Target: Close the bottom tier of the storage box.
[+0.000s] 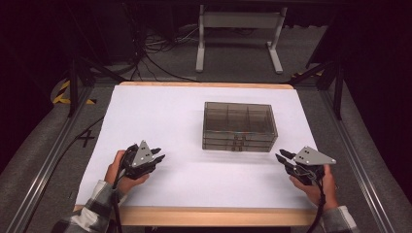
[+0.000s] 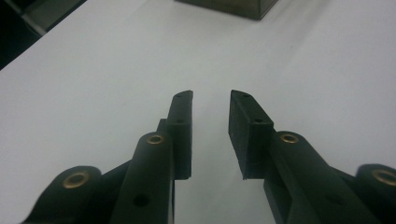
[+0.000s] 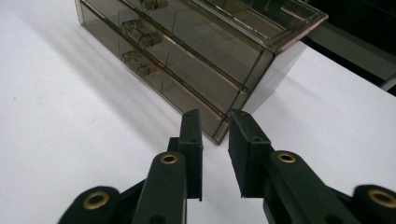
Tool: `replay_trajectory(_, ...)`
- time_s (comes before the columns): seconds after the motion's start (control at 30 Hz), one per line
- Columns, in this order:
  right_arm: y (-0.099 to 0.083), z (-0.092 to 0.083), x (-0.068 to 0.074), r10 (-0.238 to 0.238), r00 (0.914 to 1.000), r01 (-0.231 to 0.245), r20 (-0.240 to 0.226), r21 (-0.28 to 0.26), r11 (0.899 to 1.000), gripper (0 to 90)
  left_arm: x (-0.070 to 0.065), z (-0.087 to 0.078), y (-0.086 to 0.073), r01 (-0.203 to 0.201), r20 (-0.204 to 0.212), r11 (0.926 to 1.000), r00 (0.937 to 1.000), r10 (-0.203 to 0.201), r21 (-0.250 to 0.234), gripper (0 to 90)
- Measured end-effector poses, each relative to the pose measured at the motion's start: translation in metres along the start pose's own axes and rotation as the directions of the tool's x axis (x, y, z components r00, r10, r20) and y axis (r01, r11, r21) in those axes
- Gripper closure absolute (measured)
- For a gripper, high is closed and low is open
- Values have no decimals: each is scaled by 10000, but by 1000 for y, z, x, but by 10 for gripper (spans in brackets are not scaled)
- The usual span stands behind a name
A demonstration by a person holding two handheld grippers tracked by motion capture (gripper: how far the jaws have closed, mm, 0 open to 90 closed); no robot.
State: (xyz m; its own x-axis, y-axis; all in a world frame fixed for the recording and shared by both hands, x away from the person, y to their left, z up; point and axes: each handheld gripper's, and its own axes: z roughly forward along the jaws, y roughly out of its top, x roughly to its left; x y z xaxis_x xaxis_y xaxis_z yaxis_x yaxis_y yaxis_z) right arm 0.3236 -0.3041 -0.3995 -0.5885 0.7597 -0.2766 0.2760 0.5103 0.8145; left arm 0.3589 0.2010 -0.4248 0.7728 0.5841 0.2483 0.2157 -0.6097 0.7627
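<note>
Tongs (image 3: 215,116) near drawer box (image 1: 239,127), long axis crosswise.

Plaid sleeves (image 1: 94,204), black brass-riveted grippers (image 2: 211,100)

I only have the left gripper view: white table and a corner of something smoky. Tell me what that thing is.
Observer: A smoky see-through drawer box, seen whole in the high view; it stands right of the table's middle.
Operator: Say how many drawers it has.
Observer: The right gripper view shows three stacked drawers, each with a small clear handle at its front.
Operator: Report where the right gripper is.
Observer: The right gripper is near the box's right front corner, not touching it; its jaws stand a little apart with nothing between them.
Operator: Now place my left gripper against the box.
Observer: In the high view the left gripper sits well to the left of the box, also empty, jaws slightly apart.
</note>
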Motion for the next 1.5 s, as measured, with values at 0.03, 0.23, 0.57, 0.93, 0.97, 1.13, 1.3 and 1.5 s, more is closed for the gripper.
replay_trajectory(0.03, -3, -2, -1, 79, 10000, -79, -34, -34, 10000, 739, 2, -3, -3, 125, -25, 9999, 9999, -125, -63, 681)
replay_trajectory(0.23, -20, -10, -7, 346, 9994, -346, 12, -143, 9993, 666, 16, -23, -26, 893, -226, 9955, 9957, -901, -326, 599)
replay_trajectory(0.57, -57, -16, -28, 1681, 9832, -1669, 714, -226, 9857, 339, 28, -28, -58, 2271, -458, 9688, 9715, -2324, -997, 247)
replay_trajectory(0.93, -72, -10, -38, 2657, 9507, -2653, 1598, -246, 9639, 149, 31, -28, -74, 2965, -742, 9428, 9478, -3101, -1526, 128)
replay_trajectory(0.97, -72, -10, -38, 2664, 9509, -2663, 1573, -223, 9636, 138, 31, -28, -74, 3000, -758, 9413, 9464, -3140, -1546, 122)
replay_trajectory(1.13, -73, -11, -39, 2841, 9446, -2833, 1642, -287, 9586, 123, 32, -28, -75, 3099, -699, 9378, 9436, -3235, -1564, 100)
replay_trajectory(1.3, -72, -9, -38, 2702, 9479, -2722, 1686, -113, 9622, 132, 32, -28, -75, 3134, -788, 9371, 9415, -3278, -1536, 89)
replay_trajectory(1.5, -72, -7, -39, 2912, 9348, -2984, 2035, 50, 9544, 137, 32, -26, -73, 3181, -922, 9386, 9390, -3314, -1337, 75)
